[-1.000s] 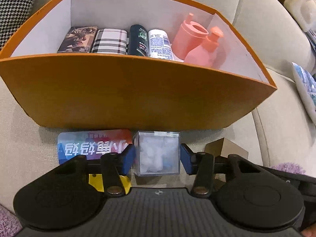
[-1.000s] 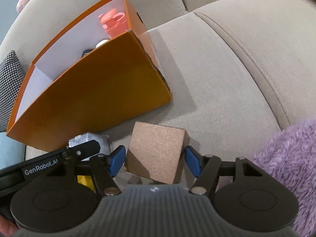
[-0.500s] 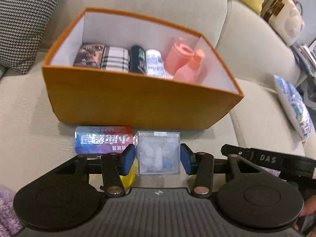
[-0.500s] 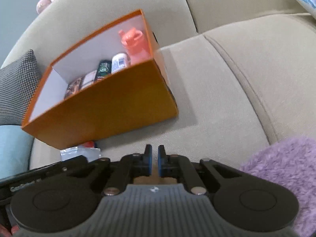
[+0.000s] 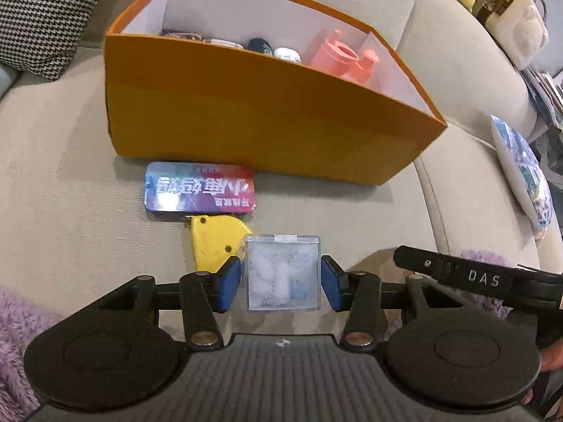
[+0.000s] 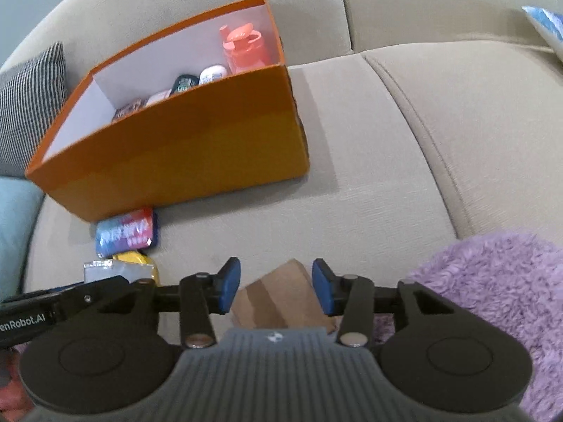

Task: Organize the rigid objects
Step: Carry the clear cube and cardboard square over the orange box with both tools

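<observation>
Left tongs [image 5: 280,281] pinching clear cube [image 5: 283,272]; orange box [image 5: 253,119] straight ahead, beyond. Right tongs [image 6: 277,286] opening around brown block [image 6: 278,299], pads not touching.

Orange box [image 5: 246,112], yellow tape measure [image 5: 214,242], purple fluffy rug [image 6: 492,281], houndstooth black-and-white cushion [image 5: 49,10].
</observation>
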